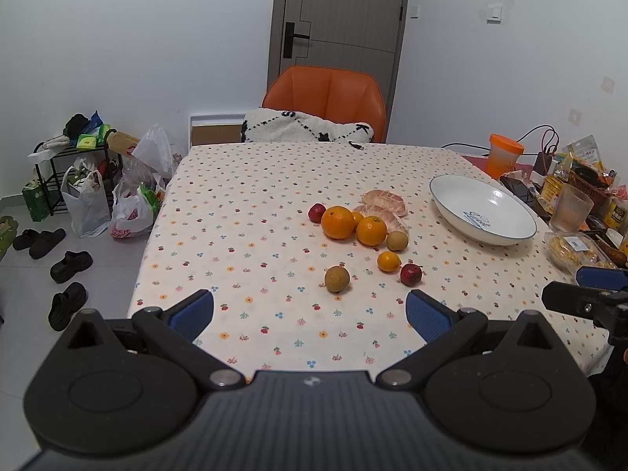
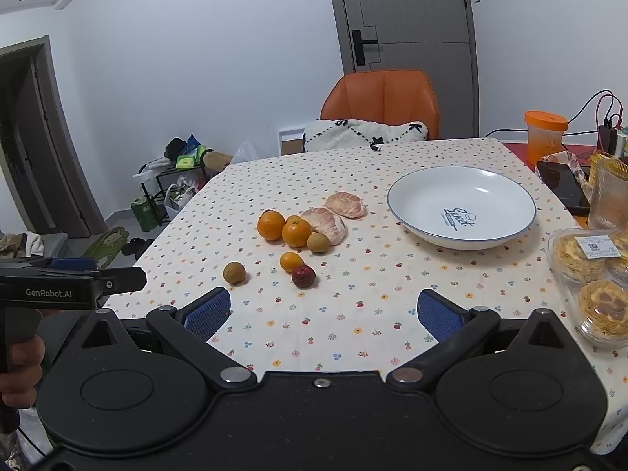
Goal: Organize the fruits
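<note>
Loose fruit lies mid-table on the flowered cloth: two oranges [image 1: 338,221] [image 2: 296,232], peeled pomelo pieces [image 1: 384,201] [image 2: 327,221], a small kumquat [image 1: 388,261] [image 2: 291,261], two brown kiwis [image 1: 336,278] [image 2: 234,272], and dark red fruits [image 1: 411,274] [image 2: 303,276]. An empty white plate [image 1: 451,204] [image 2: 416,192] sits to the right. My left gripper [image 1: 310,316] is open, held short of the fruit. My right gripper [image 2: 324,314] is open too, nothing between its blue pads.
Snack packets, a plastic tub of tarts [image 2: 588,271], a glass [image 1: 570,208], a phone [image 2: 561,186] and an orange-lidded cup [image 1: 504,155] crowd the table's right side. An orange chair [image 1: 325,98] stands behind the far edge. Bags and shoes lie on the floor at left.
</note>
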Demonstrator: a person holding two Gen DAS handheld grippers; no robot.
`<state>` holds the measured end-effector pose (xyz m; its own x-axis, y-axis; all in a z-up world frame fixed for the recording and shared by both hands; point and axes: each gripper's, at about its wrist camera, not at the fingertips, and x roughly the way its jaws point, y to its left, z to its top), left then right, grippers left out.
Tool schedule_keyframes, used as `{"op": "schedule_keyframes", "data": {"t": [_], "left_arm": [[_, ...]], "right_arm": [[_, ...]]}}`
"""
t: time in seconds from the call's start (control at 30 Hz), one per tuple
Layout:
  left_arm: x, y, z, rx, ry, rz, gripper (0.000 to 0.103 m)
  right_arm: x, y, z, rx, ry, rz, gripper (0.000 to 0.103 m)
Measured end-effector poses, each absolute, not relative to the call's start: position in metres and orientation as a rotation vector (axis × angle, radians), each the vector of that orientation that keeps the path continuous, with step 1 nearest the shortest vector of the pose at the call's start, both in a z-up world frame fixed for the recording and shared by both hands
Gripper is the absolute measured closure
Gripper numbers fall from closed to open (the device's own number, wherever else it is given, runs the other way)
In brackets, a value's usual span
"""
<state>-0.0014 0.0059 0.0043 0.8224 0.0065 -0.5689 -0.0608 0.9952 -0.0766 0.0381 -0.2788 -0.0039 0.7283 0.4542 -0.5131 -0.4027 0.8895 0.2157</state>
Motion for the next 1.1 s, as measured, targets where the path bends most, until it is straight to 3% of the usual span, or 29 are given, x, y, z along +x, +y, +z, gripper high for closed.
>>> {"op": "schedule_keyframes", "data": {"t": [1.1], "left_arm": [[0.0053,0.0047,-0.0030,-0.088,0.599,0.035,0.000]], "right_arm": [[0.0420,-0.2709,-0.0075,0.073,0.590,0.488,0.000]]}}
